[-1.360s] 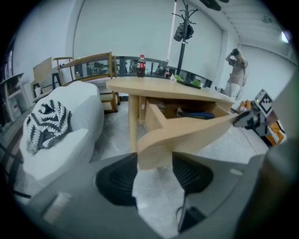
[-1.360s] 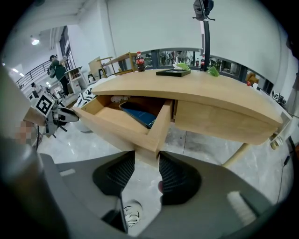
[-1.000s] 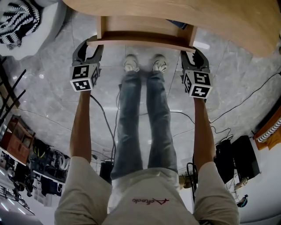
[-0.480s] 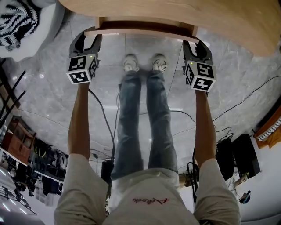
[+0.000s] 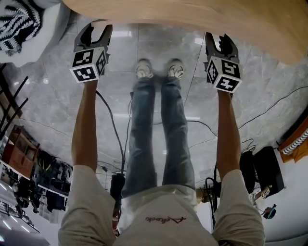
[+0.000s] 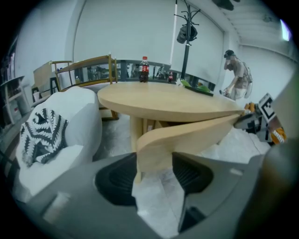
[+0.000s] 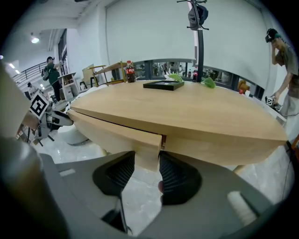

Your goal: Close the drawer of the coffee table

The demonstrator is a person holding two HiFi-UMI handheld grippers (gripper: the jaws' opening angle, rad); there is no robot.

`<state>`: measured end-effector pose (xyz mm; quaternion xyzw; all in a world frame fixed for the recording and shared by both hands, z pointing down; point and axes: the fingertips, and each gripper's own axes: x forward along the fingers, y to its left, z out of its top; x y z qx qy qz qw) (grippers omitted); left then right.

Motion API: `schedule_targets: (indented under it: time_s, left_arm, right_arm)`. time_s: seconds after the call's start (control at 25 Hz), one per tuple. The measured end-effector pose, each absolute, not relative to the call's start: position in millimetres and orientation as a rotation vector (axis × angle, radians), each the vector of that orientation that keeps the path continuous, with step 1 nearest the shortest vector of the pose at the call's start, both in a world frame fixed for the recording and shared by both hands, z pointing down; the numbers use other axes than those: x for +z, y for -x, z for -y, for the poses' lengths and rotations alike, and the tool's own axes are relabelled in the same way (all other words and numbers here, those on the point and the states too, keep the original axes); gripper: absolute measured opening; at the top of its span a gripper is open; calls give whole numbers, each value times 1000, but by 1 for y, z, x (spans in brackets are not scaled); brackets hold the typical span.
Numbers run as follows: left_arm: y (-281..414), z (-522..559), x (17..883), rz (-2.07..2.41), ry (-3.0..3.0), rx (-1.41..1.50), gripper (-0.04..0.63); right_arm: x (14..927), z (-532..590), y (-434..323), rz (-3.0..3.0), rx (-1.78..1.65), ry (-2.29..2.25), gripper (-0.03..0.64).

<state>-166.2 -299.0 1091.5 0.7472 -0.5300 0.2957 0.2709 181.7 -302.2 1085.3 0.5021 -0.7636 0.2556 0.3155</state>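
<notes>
The coffee table's round wooden top (image 5: 192, 14) fills the upper edge of the head view, and the drawer is hidden beneath it there. My left gripper (image 5: 96, 30) and right gripper (image 5: 219, 41) both reach under the table's rim. In the left gripper view the curved drawer front (image 6: 187, 135) runs off to the right, and my left gripper (image 6: 156, 170) is shut on its left end. In the right gripper view the drawer front (image 7: 117, 128) sits nearly flush under the top (image 7: 196, 109), with my right gripper (image 7: 147, 170) shut on its right end.
A white seat with a black-and-white patterned cushion (image 6: 44, 135) stands left of the table. On the table stand a cola bottle (image 7: 130, 71) and a black tray (image 7: 163, 85). A person (image 6: 238, 77) stands beyond. Cables (image 5: 269, 105) cross the marble floor beside my feet (image 5: 156, 69).
Both grippers have moved forward toward the table with the drawer front. The drawer, which stuck out from under the top before, has slid in beneath it.
</notes>
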Motion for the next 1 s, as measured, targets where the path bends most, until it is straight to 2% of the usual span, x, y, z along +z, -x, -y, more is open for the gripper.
schedule_targets:
  time_s: [0.72, 0.88, 1.0]
  left_arm:
    - [167, 327, 1091, 1430, -2035, 787, 230]
    - [172, 323, 1089, 1464, -2001, 781, 229]
    - [174, 309, 1090, 1470, -1986, 796, 203]
  right_arm:
    - [1085, 328, -182, 2037, 644, -1386, 172]
    - [1090, 320, -183, 2001, 660, -1401, 146]
    - [1090, 304, -181, 1996, 671, -1375, 129]
